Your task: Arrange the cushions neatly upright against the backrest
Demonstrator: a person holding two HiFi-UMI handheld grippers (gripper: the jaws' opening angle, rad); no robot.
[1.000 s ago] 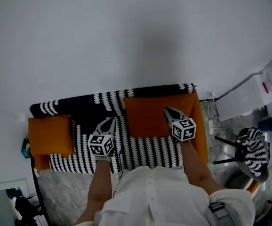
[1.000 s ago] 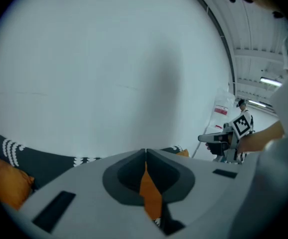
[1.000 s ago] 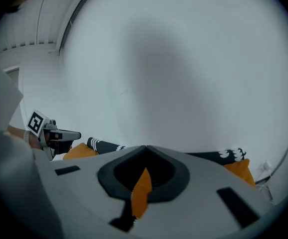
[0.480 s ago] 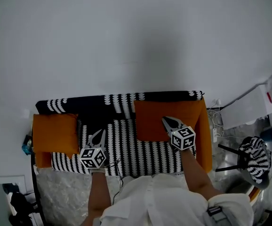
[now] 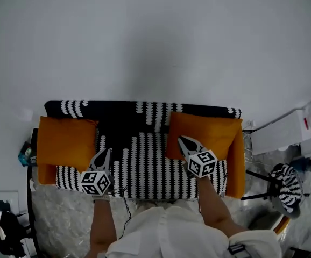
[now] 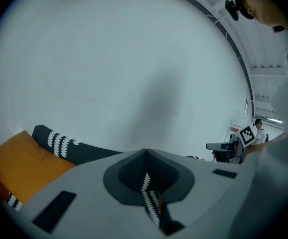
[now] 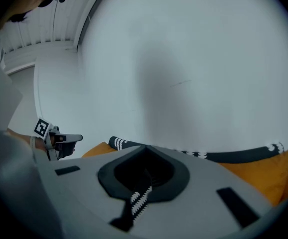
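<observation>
Pulled back toward sofa [image 5: 145, 168] front edge: left tongs [image 5: 106, 151], right tongs [image 5: 182, 140]; both clenched, empty.

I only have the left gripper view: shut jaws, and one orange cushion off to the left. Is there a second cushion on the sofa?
Observer: Yes. The head view shows a second orange cushion at the right end of the sofa, up against the backrest.
Operator: Where is the right gripper relative to it?
Observer: The right gripper points at that cushion's lower left corner. From above I can't tell whether it touches.
Operator: Is it holding anything?
Observer: No. The right gripper view shows its jaws shut together with nothing gripped between them.
</observation>
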